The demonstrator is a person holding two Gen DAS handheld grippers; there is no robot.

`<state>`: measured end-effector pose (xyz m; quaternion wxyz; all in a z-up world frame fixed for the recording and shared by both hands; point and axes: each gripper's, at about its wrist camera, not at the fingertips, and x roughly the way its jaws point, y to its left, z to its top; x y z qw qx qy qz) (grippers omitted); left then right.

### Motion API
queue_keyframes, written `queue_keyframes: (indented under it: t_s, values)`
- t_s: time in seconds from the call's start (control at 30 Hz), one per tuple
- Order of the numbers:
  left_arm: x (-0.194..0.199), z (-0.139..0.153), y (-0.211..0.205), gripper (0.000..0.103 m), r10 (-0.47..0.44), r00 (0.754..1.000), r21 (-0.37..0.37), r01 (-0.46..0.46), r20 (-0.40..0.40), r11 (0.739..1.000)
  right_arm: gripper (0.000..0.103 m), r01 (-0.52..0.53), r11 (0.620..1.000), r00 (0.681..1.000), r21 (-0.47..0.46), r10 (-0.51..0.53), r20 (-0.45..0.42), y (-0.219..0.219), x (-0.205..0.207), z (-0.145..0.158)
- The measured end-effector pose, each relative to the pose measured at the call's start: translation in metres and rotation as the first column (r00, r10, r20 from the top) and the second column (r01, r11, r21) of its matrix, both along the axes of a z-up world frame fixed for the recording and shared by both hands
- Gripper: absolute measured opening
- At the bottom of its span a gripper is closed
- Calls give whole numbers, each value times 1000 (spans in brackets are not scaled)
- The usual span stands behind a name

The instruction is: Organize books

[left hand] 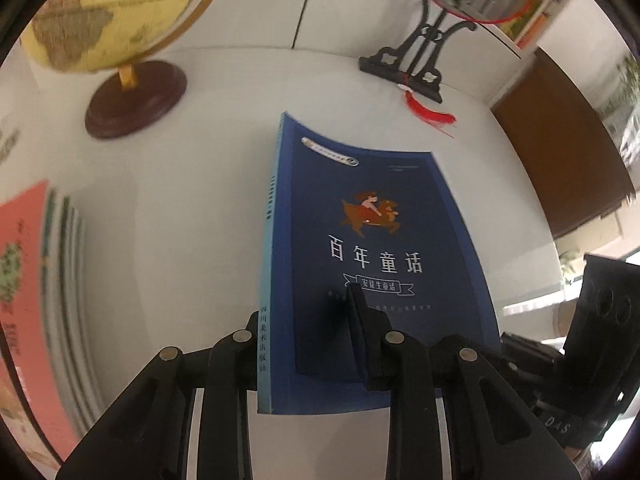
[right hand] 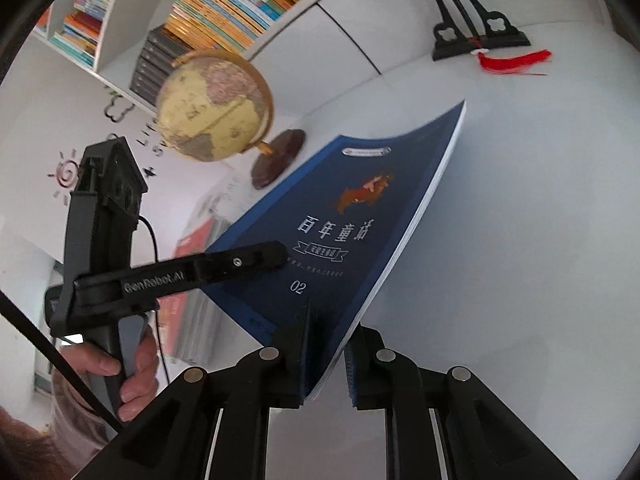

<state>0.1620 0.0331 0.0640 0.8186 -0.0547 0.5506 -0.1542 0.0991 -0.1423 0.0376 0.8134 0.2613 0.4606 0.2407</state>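
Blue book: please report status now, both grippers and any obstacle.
Left gripper and right gripper both shut on blue book, lifted off white table. Globe and book stack to the side, clear of it.

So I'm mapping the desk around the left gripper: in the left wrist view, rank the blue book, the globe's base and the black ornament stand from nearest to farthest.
1. Blue book: clamped in the left gripper, centre.
2. Globe's base: back left.
3. Black ornament stand: back right, against the wall, only slightly farther than the base.
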Motion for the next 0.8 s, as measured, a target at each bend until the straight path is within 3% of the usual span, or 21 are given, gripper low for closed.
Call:
queue_keyframes:
  t_s: [0.3,0.63,0.8]
  values:
    - [-13,28,17,24,-16,999,13,15,52,1000,15,-7,1000,1000,24,6,24,20,-8,20]
    - [-32,66,69,24,16,990,7,-17,141,1000,15,-46,997,990,-57,53,131,76,-14,61]
    - [-39,81,102,24,62,982,-17,-60,176,998,15,-72,996,983,-55,80,166,109,-15,76]
